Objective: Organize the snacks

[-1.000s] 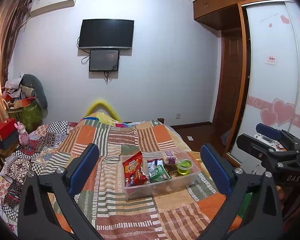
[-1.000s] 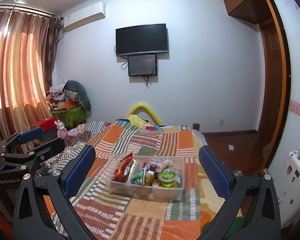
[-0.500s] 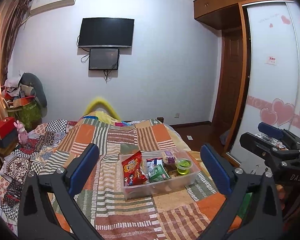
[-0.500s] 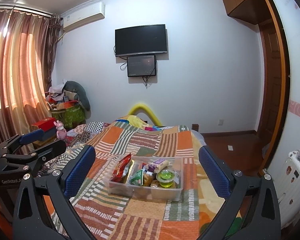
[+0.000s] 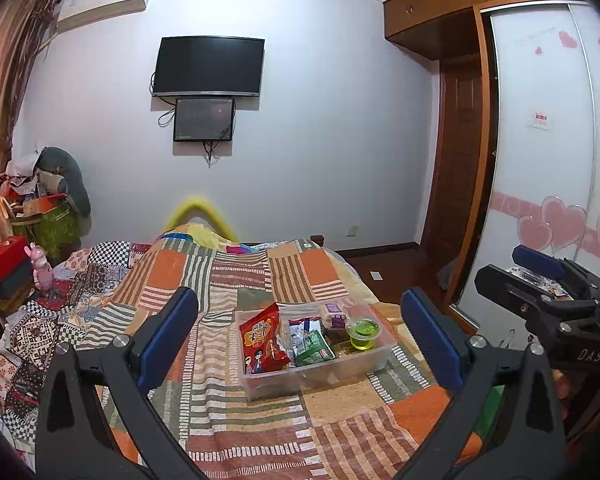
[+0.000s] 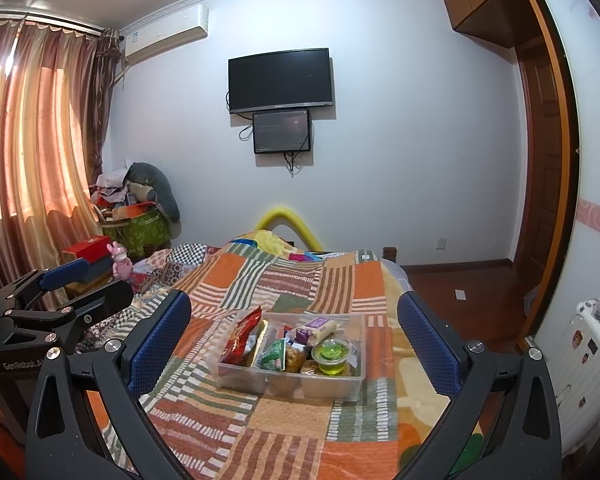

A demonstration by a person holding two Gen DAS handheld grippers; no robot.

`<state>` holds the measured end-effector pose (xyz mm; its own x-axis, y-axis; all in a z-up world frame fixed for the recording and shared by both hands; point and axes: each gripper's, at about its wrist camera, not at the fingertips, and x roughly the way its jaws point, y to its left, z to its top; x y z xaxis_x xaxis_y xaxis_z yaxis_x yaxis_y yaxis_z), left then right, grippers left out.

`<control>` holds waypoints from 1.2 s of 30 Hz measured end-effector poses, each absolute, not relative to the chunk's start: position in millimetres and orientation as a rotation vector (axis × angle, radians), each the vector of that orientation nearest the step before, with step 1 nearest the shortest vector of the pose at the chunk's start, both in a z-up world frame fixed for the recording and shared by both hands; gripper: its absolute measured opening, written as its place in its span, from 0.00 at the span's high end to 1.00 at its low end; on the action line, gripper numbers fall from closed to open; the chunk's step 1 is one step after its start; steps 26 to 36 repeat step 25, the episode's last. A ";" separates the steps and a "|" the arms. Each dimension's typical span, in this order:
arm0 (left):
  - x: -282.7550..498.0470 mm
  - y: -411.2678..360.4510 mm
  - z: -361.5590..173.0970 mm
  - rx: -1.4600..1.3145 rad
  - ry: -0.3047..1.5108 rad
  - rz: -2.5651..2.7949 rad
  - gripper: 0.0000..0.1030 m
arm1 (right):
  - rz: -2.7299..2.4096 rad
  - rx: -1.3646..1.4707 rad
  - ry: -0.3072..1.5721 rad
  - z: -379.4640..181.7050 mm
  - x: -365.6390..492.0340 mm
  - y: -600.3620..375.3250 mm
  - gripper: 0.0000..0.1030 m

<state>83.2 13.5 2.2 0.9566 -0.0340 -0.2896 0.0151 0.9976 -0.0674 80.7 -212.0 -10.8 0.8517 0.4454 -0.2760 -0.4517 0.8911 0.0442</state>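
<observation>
A clear plastic bin [image 5: 342,372] [image 6: 240,376] sits on the patchwork bedspread [image 5: 236,276] [image 6: 284,420]. Inside it stand a red snack bag [image 5: 262,338] [image 6: 242,336], a green packet [image 5: 312,347] [image 6: 274,356], a green jelly cup [image 5: 365,330] [image 6: 332,354] and a purple-labelled pack [image 5: 333,314] [image 6: 320,326]. My left gripper [image 5: 300,334] is open and empty, held back from the bin. My right gripper [image 6: 294,338] is open and empty too, also short of the bin. Each gripper shows at the edge of the other's view, the right gripper [image 5: 540,280] at the right and the left gripper [image 6: 68,288] at the left.
A wall TV [image 5: 208,66] hangs over a smaller screen [image 5: 204,119]. Cluttered boxes and bags [image 6: 136,216] stand by the curtain [image 6: 32,140] on the left. A wardrobe with heart decals [image 5: 540,160] and a white suitcase [image 6: 588,356] are on the right.
Both views have drifted slightly; the bin sits a touch lower and nearer in the frames. Both grippers stay open and empty.
</observation>
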 end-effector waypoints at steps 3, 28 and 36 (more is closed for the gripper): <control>82.9 12.3 2.6 -0.062 0.298 -0.041 0.00 | 0.473 -0.021 0.284 -9.9 80.4 -211.9 0.00; 83.2 8.3 4.2 -0.057 0.289 -0.028 0.00 | 0.474 -0.010 0.285 -10.0 80.8 -207.7 0.00; 83.2 8.3 4.2 -0.057 0.289 -0.028 0.00 | 0.474 -0.010 0.285 -10.0 80.8 -207.7 0.00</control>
